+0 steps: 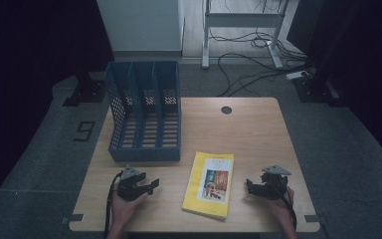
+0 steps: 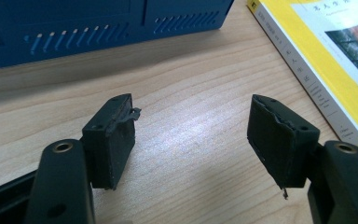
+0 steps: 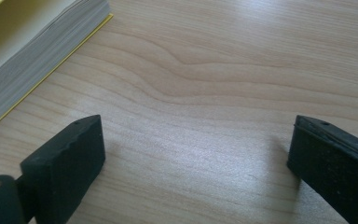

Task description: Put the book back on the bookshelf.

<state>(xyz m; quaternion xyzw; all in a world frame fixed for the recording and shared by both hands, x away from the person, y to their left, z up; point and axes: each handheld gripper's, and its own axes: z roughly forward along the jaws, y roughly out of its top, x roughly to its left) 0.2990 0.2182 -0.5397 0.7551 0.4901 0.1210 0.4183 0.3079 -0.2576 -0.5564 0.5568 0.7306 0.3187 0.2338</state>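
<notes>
Both grippers rest low near the tabletop's near edge, the left gripper toward the near-left corner and the right gripper toward the near-right corner, each with its jaws spread apart and nothing between them. Going down in size, the blue file rack stands by the left edge, its three slots open upward, just beyond the left gripper. The yellow book lies flat between the two grippers, close to the near edge, its long axis running from near edge to far edge with a slight tilt. It seems about equally near to both: its spine faces the left gripper, its page edges the right.
</notes>
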